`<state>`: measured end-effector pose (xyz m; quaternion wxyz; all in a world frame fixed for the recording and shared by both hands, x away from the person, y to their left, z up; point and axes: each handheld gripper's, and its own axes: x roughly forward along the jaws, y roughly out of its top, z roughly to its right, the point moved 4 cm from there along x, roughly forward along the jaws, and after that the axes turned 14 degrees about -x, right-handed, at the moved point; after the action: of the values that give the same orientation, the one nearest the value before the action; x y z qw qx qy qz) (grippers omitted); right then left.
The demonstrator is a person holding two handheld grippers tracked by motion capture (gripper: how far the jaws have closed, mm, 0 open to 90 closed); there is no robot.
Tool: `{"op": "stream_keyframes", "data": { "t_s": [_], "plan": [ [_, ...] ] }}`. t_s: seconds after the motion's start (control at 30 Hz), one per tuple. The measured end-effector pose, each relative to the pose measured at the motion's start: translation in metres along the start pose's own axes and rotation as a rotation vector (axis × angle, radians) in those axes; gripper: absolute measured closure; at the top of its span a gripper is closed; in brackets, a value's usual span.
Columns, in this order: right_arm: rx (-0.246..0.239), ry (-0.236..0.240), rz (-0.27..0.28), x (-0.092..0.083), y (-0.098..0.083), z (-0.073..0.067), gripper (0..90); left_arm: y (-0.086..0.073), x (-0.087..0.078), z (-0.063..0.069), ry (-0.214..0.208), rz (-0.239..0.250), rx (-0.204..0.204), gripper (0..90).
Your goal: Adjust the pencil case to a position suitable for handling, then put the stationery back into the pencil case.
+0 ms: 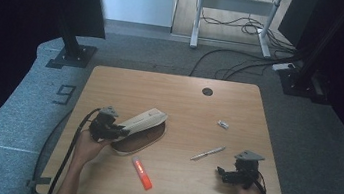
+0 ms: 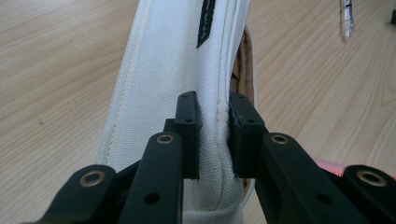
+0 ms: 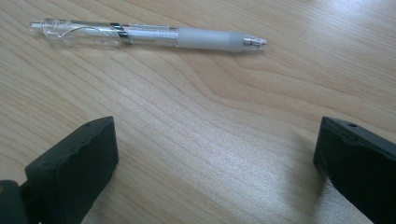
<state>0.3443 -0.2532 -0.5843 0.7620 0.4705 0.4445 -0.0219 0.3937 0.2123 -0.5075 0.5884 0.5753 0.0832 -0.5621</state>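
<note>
A white canvas pouch with a brown inside lies on the left half of the wooden table. My left gripper is shut on the near edge of the pouch; the two black jaws pinch its seam and hold that side lifted. A clear pen lies in the middle right of the table. My right gripper stands open at the front right, and the pen lies a little beyond its jaws. An orange marker rests near the front edge.
A small white cap or clip lies toward the back right. A round cable hole sits near the table's far edge. Black stands and cables stand on the grey floor around the table.
</note>
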Motion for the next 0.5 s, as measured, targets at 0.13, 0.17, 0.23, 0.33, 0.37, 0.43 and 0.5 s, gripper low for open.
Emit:
{"op": "stream_keyframes", "data": {
  "t_s": [0.13, 0.17, 0.23, 0.33, 0.37, 0.43, 0.5],
  "plan": [
    [0.001, -0.001, 0.001, 0.0001, 0.0, 0.0, 0.0, -0.0033, -0.0027, -0.0007, -0.001, 0.005, -0.003, 76.1],
    [0.001, -0.001, 0.001, 0.0, 0.0, 0.0, 0.0, -0.0036, -0.0028, -0.0008, -0.004, 0.009, -0.007, 76.1],
    [0.001, -0.001, 0.001, 0.0, -0.0001, 0.0, 0.0, -0.0034, -0.0031, -0.0011, -0.005, 0.011, -0.006, 76.0],
    [0.001, 0.0, 0.0, 0.0, -0.0001, 0.0, 0.0, -0.0029, -0.0022, -0.002, -0.002, 0.018, -0.002, 75.9],
    [0.001, 0.001, 0.0, 0.0, 0.0, 0.0, 0.0, -0.0027, -0.0018, -0.0024, 0.0, 0.02, -0.001, 75.9],
    [0.004, -0.002, 0.0, 0.0001, 0.0, 0.0, 0.0, -0.0021, -0.0013, -0.0033, -0.002, 0.023, -0.003, 75.9],
    [0.008, -0.005, -0.002, -0.0001, -0.0001, -0.0002, 0.0, -0.0019, -0.0011, -0.0036, -0.003, 0.024, -0.003, 75.9]
  ]
}}
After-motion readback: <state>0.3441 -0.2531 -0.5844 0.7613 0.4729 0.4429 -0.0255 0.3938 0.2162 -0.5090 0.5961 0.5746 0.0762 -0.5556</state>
